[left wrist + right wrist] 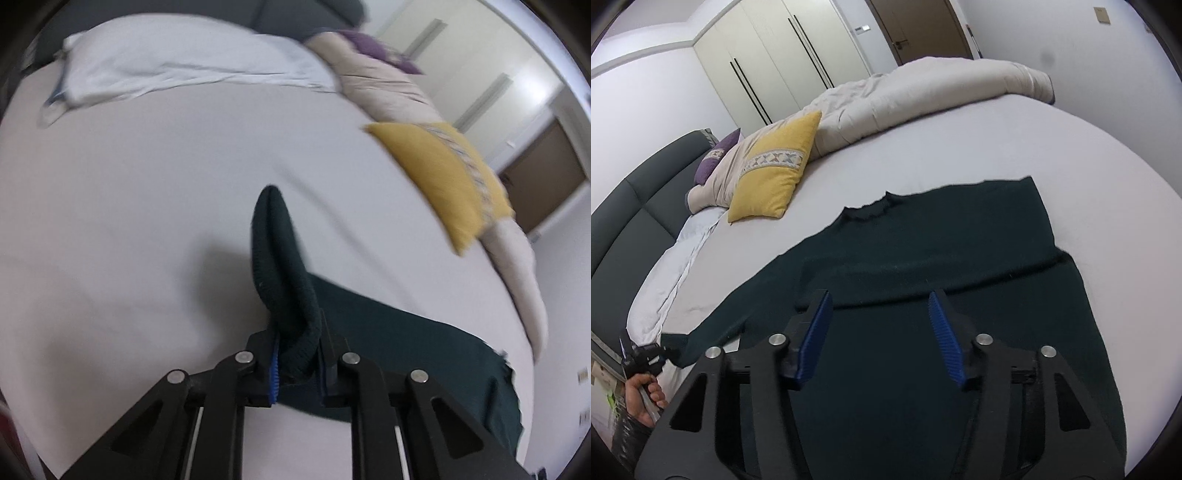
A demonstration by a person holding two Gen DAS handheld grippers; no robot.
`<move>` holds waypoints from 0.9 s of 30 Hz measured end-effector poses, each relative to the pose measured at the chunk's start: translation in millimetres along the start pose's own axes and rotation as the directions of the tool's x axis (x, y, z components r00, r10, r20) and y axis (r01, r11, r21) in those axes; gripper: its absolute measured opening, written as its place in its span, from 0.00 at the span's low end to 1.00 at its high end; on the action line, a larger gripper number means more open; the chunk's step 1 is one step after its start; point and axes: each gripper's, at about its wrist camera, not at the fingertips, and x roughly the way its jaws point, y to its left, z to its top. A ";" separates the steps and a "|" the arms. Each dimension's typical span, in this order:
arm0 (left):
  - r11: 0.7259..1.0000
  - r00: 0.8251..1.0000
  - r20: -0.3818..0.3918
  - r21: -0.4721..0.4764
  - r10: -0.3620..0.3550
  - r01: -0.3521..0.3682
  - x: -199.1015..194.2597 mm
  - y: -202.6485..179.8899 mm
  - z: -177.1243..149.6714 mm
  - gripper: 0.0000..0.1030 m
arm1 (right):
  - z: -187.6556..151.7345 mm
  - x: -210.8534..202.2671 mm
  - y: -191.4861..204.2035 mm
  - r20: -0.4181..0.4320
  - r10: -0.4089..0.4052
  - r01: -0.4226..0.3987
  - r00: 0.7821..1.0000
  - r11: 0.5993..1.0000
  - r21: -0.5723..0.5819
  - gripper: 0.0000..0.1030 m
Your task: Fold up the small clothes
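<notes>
A dark green knit sweater point(923, 258) lies spread on the white bed sheet point(960, 147), one sleeve folded across its body. My left gripper point(297, 332) is shut on the ribbed cuff point(280, 258) of the other sleeve and holds it up off the sheet, the sleeve point(406, 339) trailing to the right. In the right wrist view the left gripper point(646, 356) shows small at the far left, holding that sleeve end. My right gripper point(879, 306) is open and empty, hovering over the sweater's body.
A yellow cushion point(775, 173), a purple cushion point(718, 155) and a rolled beige duvet point(923, 92) lie along the bed's far side. A white pillow point(177, 59) sits by the dark headboard point(631, 206). Wardrobes and a door stand behind.
</notes>
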 end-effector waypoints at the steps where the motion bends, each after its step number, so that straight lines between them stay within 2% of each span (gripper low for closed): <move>1: 0.999 1.000 -0.004 0.029 -0.027 0.027 -1.9 -18.4 -3.1 0.15 | -1.5 4.6 -1.6 -0.005 -0.001 0.001 1.000 1.000 0.004 0.49; 5: 0.975 0.990 -0.038 0.175 -0.134 0.139 -7.7 -105.1 -32.6 0.15 | -7.8 8.7 -12.2 -0.012 0.009 -0.009 1.000 1.000 0.024 0.49; 9: 0.921 0.968 -0.131 0.302 -0.216 0.247 7.1 -196.3 -92.3 0.15 | -12.0 8.8 -24.8 -0.018 0.010 -0.009 1.000 0.999 0.043 0.49; 12: 0.886 0.950 -0.204 0.355 -0.237 0.297 27.6 -243.2 -138.7 0.15 | -14.8 9.3 -35.7 -0.027 0.003 -0.001 1.000 0.998 0.061 0.49; 14: 0.865 0.936 -0.262 0.384 -0.235 0.324 43.2 -266.6 -171.5 0.21 | -16.6 13.6 -43.2 -0.051 -0.003 0.007 0.999 0.998 0.070 0.49; 15: 0.856 0.935 -0.286 0.408 -0.210 0.317 51.8 -274.8 -188.7 0.24 | -18.7 16.0 -42.4 -0.060 -0.008 0.012 0.998 0.997 0.073 0.49; 17: 0.850 0.926 -0.322 0.413 -0.198 0.326 55.7 -276.6 -205.5 0.43 | -20.2 24.0 -45.4 -0.092 -0.005 0.012 0.996 0.997 0.074 0.50; 18: 0.850 0.922 -0.325 0.406 -0.210 0.336 53.3 -273.6 -208.0 0.48 | -20.5 28.4 -44.8 -0.106 0.000 0.008 0.994 0.997 0.070 0.51; 20: 0.843 0.928 -0.292 0.416 -0.233 0.342 37.2 -260.6 -207.6 0.68 | -20.9 37.6 -38.2 -0.123 0.009 -0.002 0.992 0.999 0.052 0.51; 23: 0.834 0.938 -0.235 0.438 -0.254 0.335 14.5 -237.8 -195.7 0.72 | -17.8 66.1 -14.7 -0.164 0.059 -0.056 0.985 0.998 0.025 0.51; 25: 0.847 0.944 -0.211 0.423 -0.254 0.323 8.5 -218.1 -182.6 0.72 | -16.2 89.1 8.3 -0.201 0.098 -0.099 0.975 0.995 0.002 0.51; 27: 0.872 0.954 -0.183 0.393 -0.237 0.292 7.8 -195.6 -163.4 0.70 | -16.3 115.9 32.7 -0.252 0.136 -0.144 0.958 0.989 -0.016 0.51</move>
